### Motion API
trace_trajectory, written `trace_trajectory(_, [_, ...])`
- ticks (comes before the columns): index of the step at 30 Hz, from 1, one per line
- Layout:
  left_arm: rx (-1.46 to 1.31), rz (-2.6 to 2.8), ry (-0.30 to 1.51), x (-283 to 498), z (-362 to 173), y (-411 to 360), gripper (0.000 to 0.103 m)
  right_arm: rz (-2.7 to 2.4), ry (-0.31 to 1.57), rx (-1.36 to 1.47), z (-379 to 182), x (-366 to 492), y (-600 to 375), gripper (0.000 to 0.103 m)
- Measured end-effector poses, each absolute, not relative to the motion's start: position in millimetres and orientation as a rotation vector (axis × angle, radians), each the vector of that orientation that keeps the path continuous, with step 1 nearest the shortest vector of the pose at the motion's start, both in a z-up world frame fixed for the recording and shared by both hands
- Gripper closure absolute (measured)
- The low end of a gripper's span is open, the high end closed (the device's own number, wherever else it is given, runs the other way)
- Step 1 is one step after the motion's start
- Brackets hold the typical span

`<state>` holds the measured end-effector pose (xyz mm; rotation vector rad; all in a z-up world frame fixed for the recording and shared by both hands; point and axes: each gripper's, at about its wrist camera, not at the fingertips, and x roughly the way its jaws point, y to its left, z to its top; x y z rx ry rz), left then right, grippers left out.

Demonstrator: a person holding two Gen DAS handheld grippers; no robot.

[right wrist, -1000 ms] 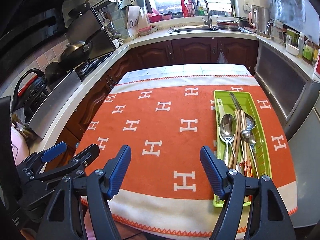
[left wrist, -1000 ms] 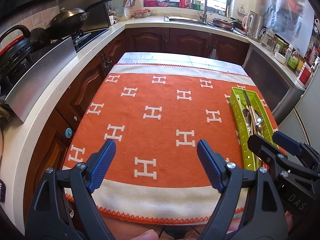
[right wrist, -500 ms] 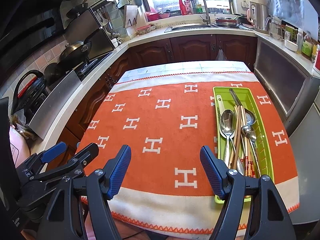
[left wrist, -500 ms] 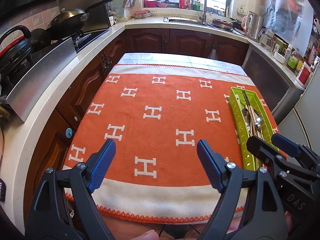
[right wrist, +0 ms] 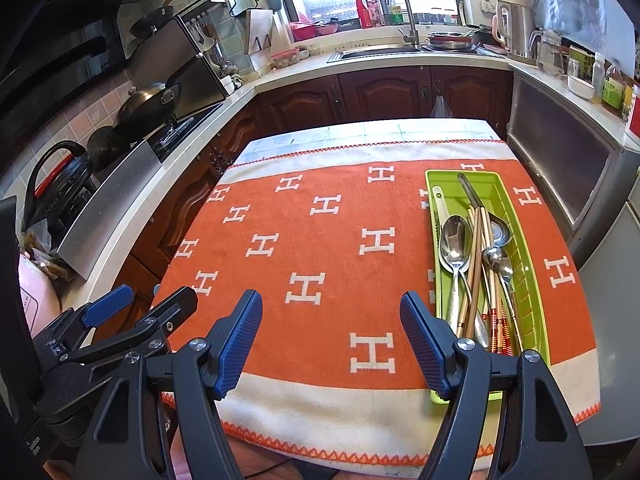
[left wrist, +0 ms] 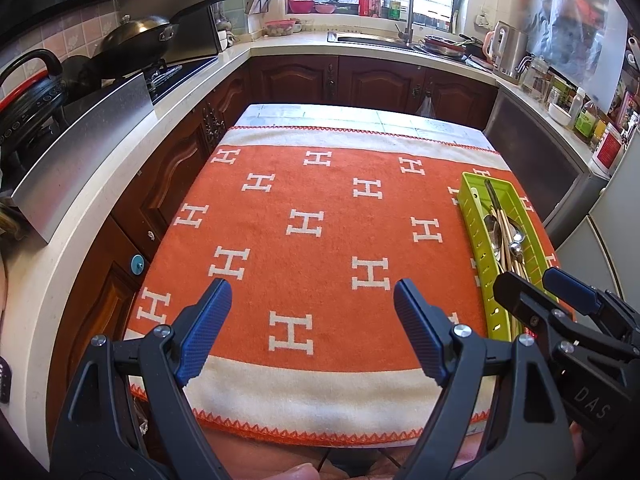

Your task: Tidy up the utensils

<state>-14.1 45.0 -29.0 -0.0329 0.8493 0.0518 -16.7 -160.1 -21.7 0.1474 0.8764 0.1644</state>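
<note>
Two grippers hover side by side over the near edge of a table draped with an orange blanket [left wrist: 320,216] patterned in white H marks, cream bands at its ends. Around it runs a kitchen: dark wood cabinets [right wrist: 384,92], a pale countertop [left wrist: 100,184], a wok [left wrist: 136,36] on the stove at the left, and a sink with a tall faucet [right wrist: 404,12] under the window.

On the right side of the blanket lies a long lime-green utensil tray [right wrist: 532,280], its length running away from the near edge. Inside it, jumbled together, are steel spoons [right wrist: 456,244], several wooden chopsticks [right wrist: 478,248] and a pale plastic-handled piece along the tray's left wall; red-patterned chopstick ends show at the near end.

The left gripper [left wrist: 312,328] has its blue-padded jaws spread wide, nothing between them, above bare blanket. The right gripper [right wrist: 331,340] stands just as wide apart and empty, its right-hand finger [right wrist: 424,344] just in front of the tray's near left corner.
</note>
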Motion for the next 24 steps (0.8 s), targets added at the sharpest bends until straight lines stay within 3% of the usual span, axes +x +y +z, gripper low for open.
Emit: trace_trajectory(24, [-0.047,0.041,0.896,3.0,-44.5,53.8,0.022,0.146,0.917,0.155,-38.8,-8.8,-149.2,0.031])
